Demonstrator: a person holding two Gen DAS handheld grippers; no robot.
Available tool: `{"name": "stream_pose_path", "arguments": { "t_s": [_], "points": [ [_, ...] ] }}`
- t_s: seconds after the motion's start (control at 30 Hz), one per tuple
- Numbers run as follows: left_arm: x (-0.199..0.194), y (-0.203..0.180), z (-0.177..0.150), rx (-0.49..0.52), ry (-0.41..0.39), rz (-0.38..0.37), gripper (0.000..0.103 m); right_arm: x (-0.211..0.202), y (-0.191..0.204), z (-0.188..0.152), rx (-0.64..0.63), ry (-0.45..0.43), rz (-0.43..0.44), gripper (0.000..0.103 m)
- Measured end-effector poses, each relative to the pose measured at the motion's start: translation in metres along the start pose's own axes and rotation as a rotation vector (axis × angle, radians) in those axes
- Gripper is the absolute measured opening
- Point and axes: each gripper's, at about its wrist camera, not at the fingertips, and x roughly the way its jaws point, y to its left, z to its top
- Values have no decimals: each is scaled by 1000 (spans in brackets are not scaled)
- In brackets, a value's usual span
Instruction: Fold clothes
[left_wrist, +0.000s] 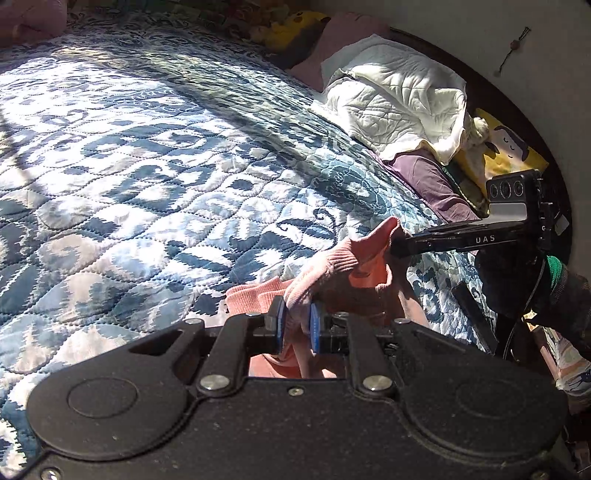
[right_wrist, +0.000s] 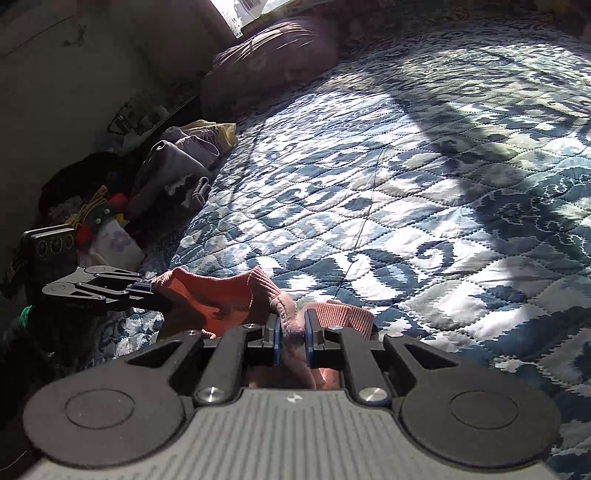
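Both hand-held grippers are clamped on the same salmon-pink ribbed knit garment (left_wrist: 332, 266), which hangs bunched between them just above the near edge of the bed's blue-and-white quilted bedspread (left_wrist: 147, 177). The left hand-held gripper (left_wrist: 295, 325) has its blue pads (left_wrist: 279, 321) closed on a fold of the ribbed hem, and the right hand-held gripper (right_wrist: 291, 332) pinches another part of that edge in the same way. In the left wrist view the right one reaches in from the side, its tip buried in the cloth.

The step in hand looks like lifting the garment out and spreading it flat before any fold is made. To do that well, the two grips should draw apart sideways until the edge between them is taut, since the cloth now sags and is doubled over on itself. The wide sunlit middle of the bedspread is the better place to lay it, away from the heap of mixed clothes (right_wrist: 177, 166) at the left side of the bed and the white quilted blanket (left_wrist: 399, 99) at the right. Lowering the trailing part first and then dragging gently toward the person should smooth the body. The knit stretches easily, so a hard pull may distort the hem or slip it from the pads.
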Motion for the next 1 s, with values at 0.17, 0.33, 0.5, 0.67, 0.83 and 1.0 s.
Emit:
{"name": "stream_pose_path", "arguments": {
  "t_s": [0.17,0.33,0.5,0.67,0.83,1.0],
  "points": [
    [3,18,-4,-143,-109,99,25,13,-25,-8,146,-104,-58,29],
    [-21,-20,-28,36,-262,195,27,-19,3,-29,-22,-311,-131,30],
    [-1,-52,-43,278,-263,183,28,3,54,-53,-394,-276,-197,26],
    [45,-18,-36,191,-166,192,28,33,25,-53,-289,-235,-234,25],
    [56,-4,-47,151,-161,158,28,44,-2,-60,-184,-232,-174,25],
    [62,-17,-50,222,-154,210,28,50,-3,-62,-178,-221,-179,25]
  ]
}}
